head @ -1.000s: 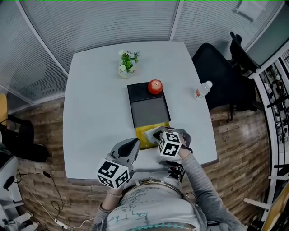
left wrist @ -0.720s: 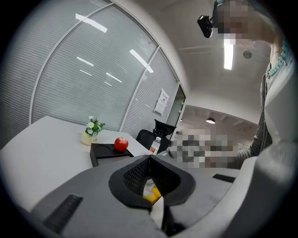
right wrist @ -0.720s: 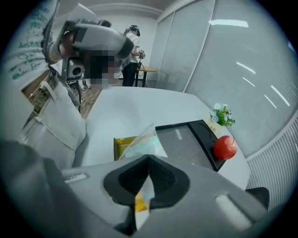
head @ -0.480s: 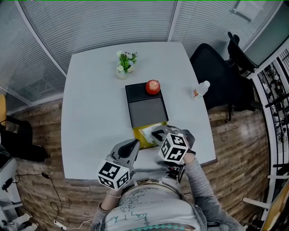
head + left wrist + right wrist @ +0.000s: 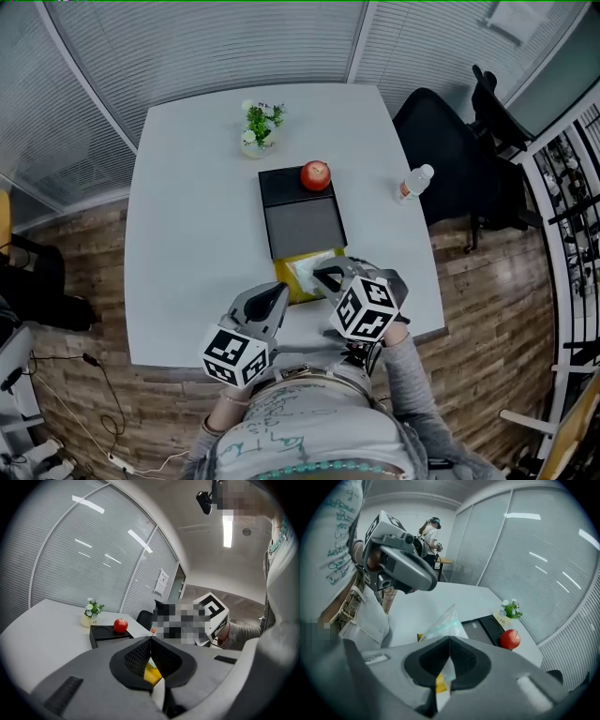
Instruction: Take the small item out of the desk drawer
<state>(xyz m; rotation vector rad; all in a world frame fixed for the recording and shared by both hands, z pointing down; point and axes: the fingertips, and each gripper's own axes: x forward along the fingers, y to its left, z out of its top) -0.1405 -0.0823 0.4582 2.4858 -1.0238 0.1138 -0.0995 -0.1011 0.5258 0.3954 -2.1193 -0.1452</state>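
Left gripper: jaws together, nothing between them. It is parked at the near edge of the table, probably to stay out of the way.

Just right of it, the yellow drawer stands pulled out of the black desk box toward the near edge.

The clear packet sits over the open drawer. The right gripper pinches one corner, jaws clamped flat on the film, likely the easiest purchase.

Against a second ago: more of the packet shows above the drawer, and the right gripper has drawn back toward the near edge.
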